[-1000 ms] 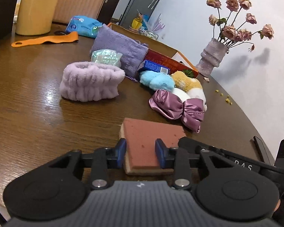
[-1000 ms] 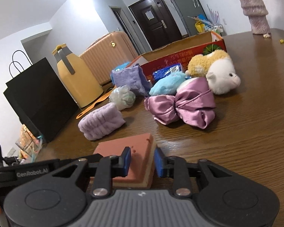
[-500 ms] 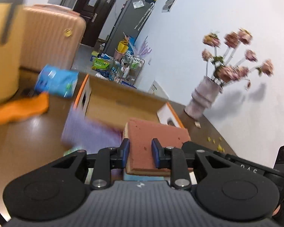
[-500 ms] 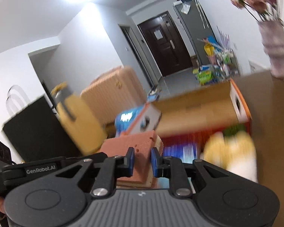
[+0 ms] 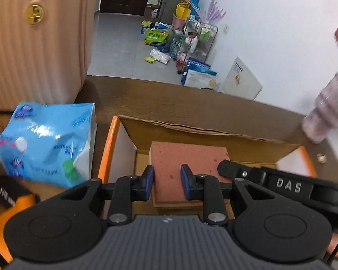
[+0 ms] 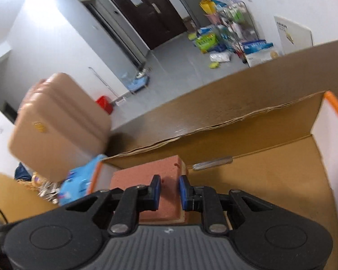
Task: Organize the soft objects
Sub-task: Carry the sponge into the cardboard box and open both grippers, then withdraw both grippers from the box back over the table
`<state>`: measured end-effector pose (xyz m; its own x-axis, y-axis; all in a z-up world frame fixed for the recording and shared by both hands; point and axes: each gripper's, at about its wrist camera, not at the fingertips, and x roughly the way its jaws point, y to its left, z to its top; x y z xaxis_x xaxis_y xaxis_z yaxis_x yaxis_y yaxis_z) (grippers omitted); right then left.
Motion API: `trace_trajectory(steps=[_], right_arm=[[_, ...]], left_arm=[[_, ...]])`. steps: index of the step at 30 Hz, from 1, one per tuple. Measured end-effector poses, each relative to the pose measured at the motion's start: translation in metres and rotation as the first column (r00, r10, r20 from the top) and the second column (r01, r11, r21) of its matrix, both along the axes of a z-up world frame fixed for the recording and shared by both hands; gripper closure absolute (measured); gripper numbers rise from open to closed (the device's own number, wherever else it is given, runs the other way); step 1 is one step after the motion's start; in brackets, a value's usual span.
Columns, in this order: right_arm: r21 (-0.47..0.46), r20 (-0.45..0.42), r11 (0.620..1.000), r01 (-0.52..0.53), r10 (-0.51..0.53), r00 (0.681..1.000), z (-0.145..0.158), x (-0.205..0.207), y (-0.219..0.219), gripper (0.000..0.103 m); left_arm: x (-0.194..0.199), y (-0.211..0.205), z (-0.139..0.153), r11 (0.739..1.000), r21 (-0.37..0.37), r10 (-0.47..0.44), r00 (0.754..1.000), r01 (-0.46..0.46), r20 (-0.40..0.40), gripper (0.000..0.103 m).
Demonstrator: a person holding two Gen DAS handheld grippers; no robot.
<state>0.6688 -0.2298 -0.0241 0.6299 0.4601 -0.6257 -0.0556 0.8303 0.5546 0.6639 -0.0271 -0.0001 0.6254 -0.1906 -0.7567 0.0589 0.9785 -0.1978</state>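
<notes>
Both grippers pinch one pink-red sponge with a tan underside. My left gripper is shut on the sponge, and the right gripper's black finger shows at its right edge. My right gripper is shut on the same sponge. The sponge hangs over the inside of the open cardboard box with orange edges; the box floor lies below it. The other soft objects are out of view.
A blue tissue pack lies left of the box. A ribbed tan suitcase stands behind it. A purple vase stands at the right on the brown table. A metal piece lies on the box floor.
Both grippers lifted the sponge off the table and carried it forward over the open box. The plush toys, bow and headband have dropped out of view.
</notes>
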Motion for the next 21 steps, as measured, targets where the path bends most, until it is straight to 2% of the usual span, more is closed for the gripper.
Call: trace_trajectory(steps=[3, 5, 9, 12, 15, 18, 21], right_arm=[[0.001, -0.021, 1.0, -0.003, 0.003, 1.0, -0.013, 0.012, 0.005, 0.085], [-0.004, -0.014, 1.0, -0.029, 0.029, 0.999, -0.016, 0.016, 0.01, 0.084], [0.014, -0.012, 0.996, -0.084, 0.084, 0.996, -0.015, 0.016, 0.013, 0.083], [0.006, 0.009, 0.997, -0.082, 0.082, 0.997, -0.009, 0.012, 0.011, 0.083], [0.006, 0.022, 0.998, -0.062, 0.062, 0.998, 0.006, 0.001, 0.001, 0.083], [-0.027, 0.064, 0.998, -0.05, 0.052, 0.997, 0.032, -0.021, -0.014, 0.08], [-0.079, 0.111, 0.996, -0.029, 0.038, 0.993, 0.06, -0.058, -0.032, 0.072]], left_arm=[[0.006, 0.0, -0.009, 0.998, 0.059, -0.032, 0.999, 0.033, -0.015, 0.071], [0.004, 0.001, -0.007, 0.996, 0.071, -0.047, 0.999, 0.047, 0.002, 0.065], [-0.007, -0.003, 0.009, 0.987, 0.145, -0.083, 0.993, 0.07, 0.083, 0.053], [-0.018, -0.004, 0.027, 0.98, 0.187, -0.092, 0.988, 0.068, 0.126, 0.053], [-0.035, 0.002, 0.047, 0.983, 0.18, -0.065, 0.987, 0.038, 0.146, 0.053], [-0.06, 0.008, 0.071, 0.985, 0.165, -0.074, 0.981, 0.044, 0.178, 0.051], [-0.095, 0.015, 0.091, 0.982, 0.18, -0.091, 0.972, 0.051, 0.218, 0.045]])
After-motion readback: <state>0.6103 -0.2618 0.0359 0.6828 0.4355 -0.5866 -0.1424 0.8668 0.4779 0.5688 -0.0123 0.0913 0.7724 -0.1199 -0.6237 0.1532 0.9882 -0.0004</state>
